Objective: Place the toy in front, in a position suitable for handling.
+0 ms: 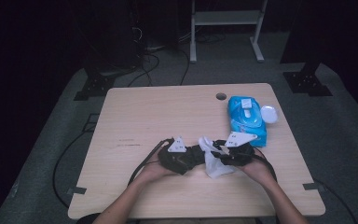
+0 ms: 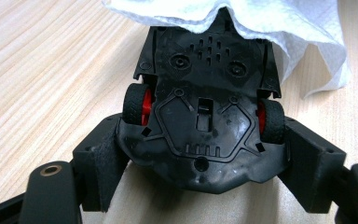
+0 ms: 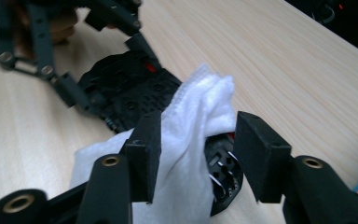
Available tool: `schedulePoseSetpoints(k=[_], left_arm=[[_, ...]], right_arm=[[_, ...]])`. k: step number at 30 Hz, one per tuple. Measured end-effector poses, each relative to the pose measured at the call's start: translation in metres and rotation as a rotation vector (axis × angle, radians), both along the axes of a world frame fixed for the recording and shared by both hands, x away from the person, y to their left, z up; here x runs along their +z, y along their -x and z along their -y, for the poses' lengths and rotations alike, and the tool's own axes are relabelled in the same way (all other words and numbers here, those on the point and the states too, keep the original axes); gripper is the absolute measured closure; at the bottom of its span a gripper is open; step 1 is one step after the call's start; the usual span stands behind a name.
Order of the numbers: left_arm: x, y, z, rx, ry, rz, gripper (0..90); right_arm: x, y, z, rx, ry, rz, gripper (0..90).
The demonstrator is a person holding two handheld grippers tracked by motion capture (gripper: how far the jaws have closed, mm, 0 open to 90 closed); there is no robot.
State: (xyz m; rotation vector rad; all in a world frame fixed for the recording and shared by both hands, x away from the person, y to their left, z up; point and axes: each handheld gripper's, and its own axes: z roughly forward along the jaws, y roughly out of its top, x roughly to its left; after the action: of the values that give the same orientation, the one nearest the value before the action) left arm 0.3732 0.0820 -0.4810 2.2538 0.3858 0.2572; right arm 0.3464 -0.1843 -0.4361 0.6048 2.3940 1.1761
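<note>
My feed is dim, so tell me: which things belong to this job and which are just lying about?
In the job:
toy car, upside down in the left gripper
white wipe, between the right gripper jaws

Lying about:
blue wipes pack, lid open
cables on the floor

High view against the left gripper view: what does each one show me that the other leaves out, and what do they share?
High view alone: the blue wipes pack at the table's far right with its white lid flipped open, the cable hole, both forearms, and the right tongs at the white wipe.

Left gripper view alone: the toy car's underside, its red-hubbed black wheels, and the left tongs clamped on the car body's two sides.

Shared: the wooden table, the car, the wipe draped over the car's far end.
</note>
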Motion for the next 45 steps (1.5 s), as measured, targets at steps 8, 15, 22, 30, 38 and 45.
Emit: schedulePoseSetpoints(k=[8,15,22,30,38,45], left_arm=[[0.0,0.0,0.0,0.001,0.0,-0.004,23.3],[0.001,-0.001,0.0,0.02,0.003,0.0,23.3],[0.0,0.001,0.002,0.014,0.0,0.007,23.4],[0.0,0.003,0.004,-0.005,-0.009,0.022,23.5],[0.0,0.004,0.003,-0.003,-0.017,0.028,23.5],[0.0,0.005,0.004,-0.002,-0.029,0.038,23.4]], right_arm=[[-0.014,-0.008,-0.01,0.072,0.069,-0.003,58.6],[-0.018,-0.005,-0.018,0.014,0.042,-0.023,82.0],[-0.014,-0.008,-0.03,0.015,-0.035,-0.119,84.6],[-0.019,-0.002,-0.072,0.103,-0.029,-0.12,84.5],[-0.018,-0.006,-0.028,-0.028,-0.037,-0.115,84.3],[-0.024,0.007,-0.064,0.099,-0.079,-0.148,84.0]])
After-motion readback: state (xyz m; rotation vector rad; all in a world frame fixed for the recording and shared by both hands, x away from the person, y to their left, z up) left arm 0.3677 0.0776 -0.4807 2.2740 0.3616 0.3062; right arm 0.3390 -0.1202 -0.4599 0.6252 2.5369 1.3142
